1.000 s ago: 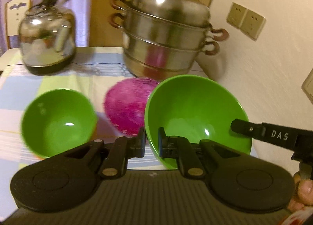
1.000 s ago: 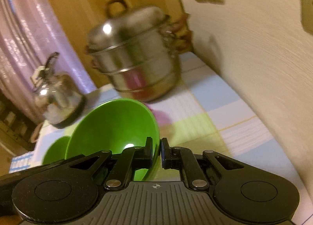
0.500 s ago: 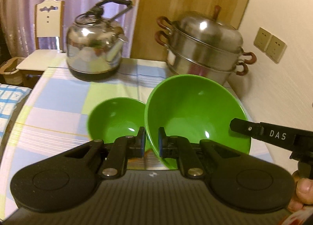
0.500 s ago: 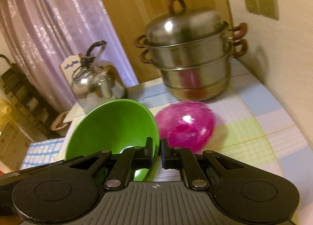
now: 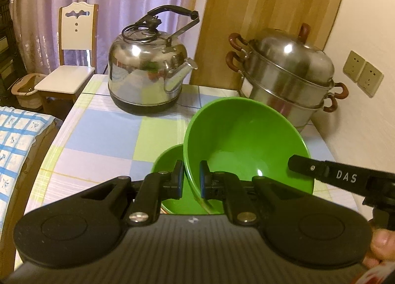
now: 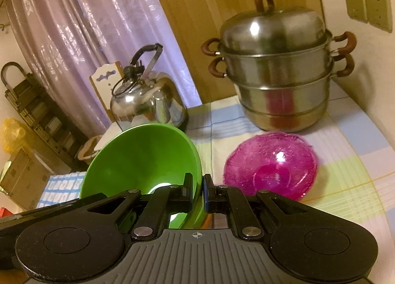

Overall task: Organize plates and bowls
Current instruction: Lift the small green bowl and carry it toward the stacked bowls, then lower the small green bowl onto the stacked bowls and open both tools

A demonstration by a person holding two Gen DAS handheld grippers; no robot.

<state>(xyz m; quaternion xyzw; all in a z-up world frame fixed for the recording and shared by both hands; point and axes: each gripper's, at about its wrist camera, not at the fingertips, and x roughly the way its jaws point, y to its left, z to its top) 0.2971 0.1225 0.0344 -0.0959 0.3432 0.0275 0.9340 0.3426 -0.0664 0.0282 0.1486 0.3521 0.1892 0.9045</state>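
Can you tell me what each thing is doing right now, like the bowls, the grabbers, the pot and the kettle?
Big green bowl: lifted, tilted, pinched at both rims.
Small green bowl: upright on the table, partly under the big one.
Pink bowl: on the table, tilted, untouched.
Left gripper: shut on the big bowl's rim.
Right gripper: shut on the opposite rim.
Steamer pot: lid on.
Kettle: upright, handle up.
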